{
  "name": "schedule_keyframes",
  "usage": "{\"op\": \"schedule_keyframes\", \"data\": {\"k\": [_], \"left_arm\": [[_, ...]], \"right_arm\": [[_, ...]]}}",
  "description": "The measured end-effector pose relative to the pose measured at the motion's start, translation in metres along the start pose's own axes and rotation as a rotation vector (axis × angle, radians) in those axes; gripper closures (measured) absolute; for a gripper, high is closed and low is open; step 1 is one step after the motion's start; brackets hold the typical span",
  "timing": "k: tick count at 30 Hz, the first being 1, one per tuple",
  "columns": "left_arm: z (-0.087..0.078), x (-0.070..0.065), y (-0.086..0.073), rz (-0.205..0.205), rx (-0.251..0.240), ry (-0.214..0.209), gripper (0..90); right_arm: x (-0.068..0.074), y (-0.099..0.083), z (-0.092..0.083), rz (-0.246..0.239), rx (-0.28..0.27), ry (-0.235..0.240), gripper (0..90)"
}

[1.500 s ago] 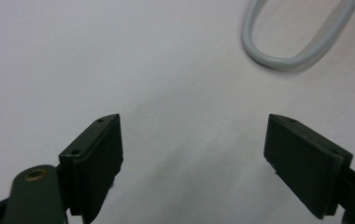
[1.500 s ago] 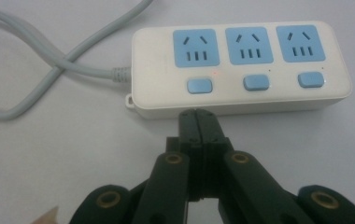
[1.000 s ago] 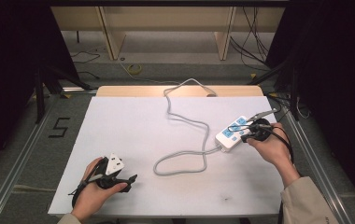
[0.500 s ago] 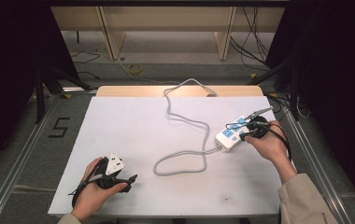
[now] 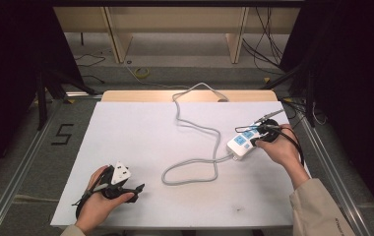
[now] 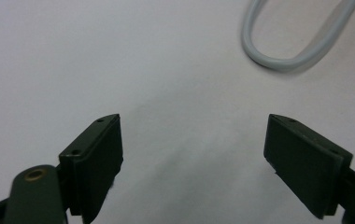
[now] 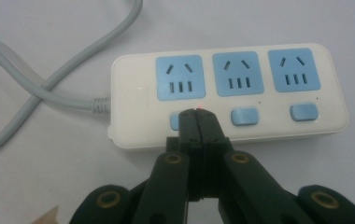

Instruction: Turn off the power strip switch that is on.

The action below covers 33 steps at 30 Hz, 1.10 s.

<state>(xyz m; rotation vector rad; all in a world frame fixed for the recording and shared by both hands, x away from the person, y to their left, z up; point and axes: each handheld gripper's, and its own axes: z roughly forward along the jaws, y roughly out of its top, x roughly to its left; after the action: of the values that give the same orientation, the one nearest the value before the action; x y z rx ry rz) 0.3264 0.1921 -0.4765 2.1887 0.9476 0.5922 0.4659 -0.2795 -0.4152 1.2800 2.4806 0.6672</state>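
Covering most of the high view, a white bench [image 5: 140, 147], bare toward the left of the frame. Snaking from the top centre down to a loop at centre, a grey cord [image 5: 195, 125], looking thick and springy, likely holding its curl and tugging back if dragged. Lying at the right of the frame, touching the bench, a white power strip [image 7: 227, 98] with three blue sockets and three blue switches (light, rigid, smooth plastic by the look of it, so probably prone to sliding under a sideways push). Gripping best across the long flat sides of the body, not by the cord. Pressing on the leftmost switch [image 7: 175, 122] in the right gripper view, the right tool [image 7: 197, 114], jaws clenched together with nothing between them, tip touching the strip's face. Resting at the lower left of the high view, well apart from the strip, the left tool [image 6: 192, 154], jaws spread wide and released, grasping nothing, facing bare bench near the cord's loop.
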Motion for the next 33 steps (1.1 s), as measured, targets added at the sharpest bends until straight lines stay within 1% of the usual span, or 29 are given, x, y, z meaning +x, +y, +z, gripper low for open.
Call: {"op": "schedule_keyframes", "data": {"k": [18,33], "left_arm": [[0.0,0.0,0.0,0.002,-0.003,0.002,19.5],[0.0,0.0,0.0,0.001,-0.003,0.002,19.5]], "right_arm": [[-0.002,0.01,0.006,-0.01,0.031,-0.004,90.0],[-0.005,0.015,0.011,-0.001,0.049,-0.004,90.0]]}}
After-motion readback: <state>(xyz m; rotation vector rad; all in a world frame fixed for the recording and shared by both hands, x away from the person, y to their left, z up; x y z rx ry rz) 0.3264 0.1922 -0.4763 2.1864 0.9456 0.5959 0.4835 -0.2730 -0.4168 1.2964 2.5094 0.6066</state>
